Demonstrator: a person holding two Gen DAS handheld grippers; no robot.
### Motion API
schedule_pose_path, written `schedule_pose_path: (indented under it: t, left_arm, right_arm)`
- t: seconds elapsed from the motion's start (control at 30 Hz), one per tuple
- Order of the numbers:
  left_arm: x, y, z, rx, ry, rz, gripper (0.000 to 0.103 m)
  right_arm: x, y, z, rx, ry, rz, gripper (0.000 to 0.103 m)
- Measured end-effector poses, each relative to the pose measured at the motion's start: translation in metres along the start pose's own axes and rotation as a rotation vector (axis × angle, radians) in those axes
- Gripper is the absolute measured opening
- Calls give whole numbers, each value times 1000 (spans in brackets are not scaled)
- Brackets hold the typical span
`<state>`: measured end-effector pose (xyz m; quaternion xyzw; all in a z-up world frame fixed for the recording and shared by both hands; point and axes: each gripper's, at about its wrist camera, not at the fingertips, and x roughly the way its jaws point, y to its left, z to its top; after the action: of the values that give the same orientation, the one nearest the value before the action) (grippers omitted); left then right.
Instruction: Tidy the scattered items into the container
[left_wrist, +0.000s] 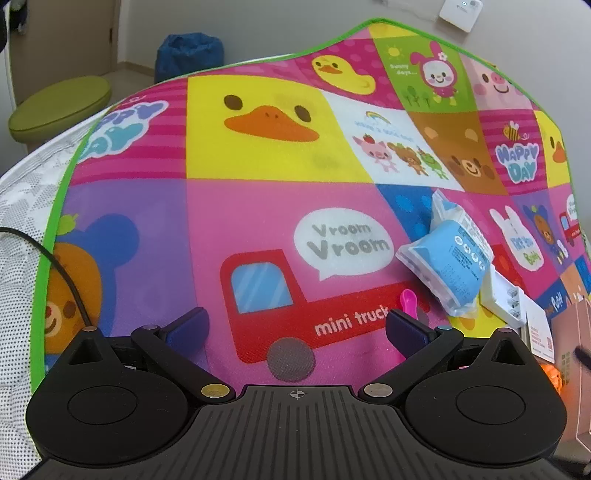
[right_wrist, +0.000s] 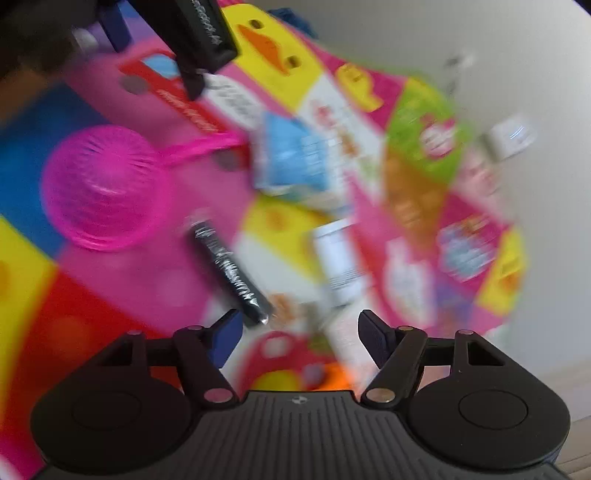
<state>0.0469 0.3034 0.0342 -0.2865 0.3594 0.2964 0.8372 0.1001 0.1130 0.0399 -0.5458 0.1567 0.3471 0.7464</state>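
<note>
Both grippers fill the near edge of their own views, each with jaws standing apart and nothing between the pads. Left gripper (left_wrist: 295, 328) hangs wide open over the red mini-truck print on the play mat (left_wrist: 258, 206), tilted down at it, touching nothing. Going left to right in its view: a black cable (left_wrist: 55, 266) crosses the mat's green border, bare mat follows, then a pink spoon-like handle (left_wrist: 408, 301) pokes up just behind the right finger, then a blue-and-white packet (left_wrist: 448, 258) leaning against a small white box (left_wrist: 504, 301), with something pinkish and boxy at the far right edge, too cropped to name. Right gripper (right_wrist: 299, 338) view is badly smeared. Left to right: a pink strainer (right_wrist: 103, 188) with its handle reaching toward the packet, a dark foil-wrapped stick (right_wrist: 229, 269) lying just beyond the left pad, a white bottle-like item (right_wrist: 340, 258) beside it. Whether any of these counts as the container I cannot tell; the strainer bowl is the only open vessel clearly seen. Items lie scattered, none yet gathered. Risks, as I judge them: closing while the view is this blurred could miss the thin stick or nudge it away; its foil looks slick and may slip. Mat is soft and could bunch under a pad. The left gripper's body shows at the top of the right view, so the two could collide.
</note>
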Motion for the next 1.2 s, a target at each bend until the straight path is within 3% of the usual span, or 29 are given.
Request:
schedule_pose_path:
  t: [0.07, 0.2, 0.27, 0.33, 0.43, 0.87, 1.2]
  left_arm:
    - [0, 0, 0, -6, 0, -3, 103]
    - [1, 1, 1, -14, 1, -6, 103]
    - [1, 2, 1, -14, 1, -6, 103]
    - [1, 1, 1, -12, 1, -6, 103]
    - [2, 2, 1, -8, 2, -4, 103]
    - [3, 2, 2, -12, 5, -5, 103]
    - [4, 3, 2, -20, 6, -7, 103]
  right_arm:
    - [-3, -13, 1, 142, 0, 50, 70]
    - [-5, -38, -8, 457, -25, 232, 89]
    - [2, -46, -15, 623, -13, 300, 92]
    - [15, -51, -21, 777, 3, 336, 97]
    - [33, -47, -22, 889, 24, 332, 99]
    - [43, -29, 2, 815, 7, 338, 100]
    - [30, -34, -12, 726, -51, 375, 103]
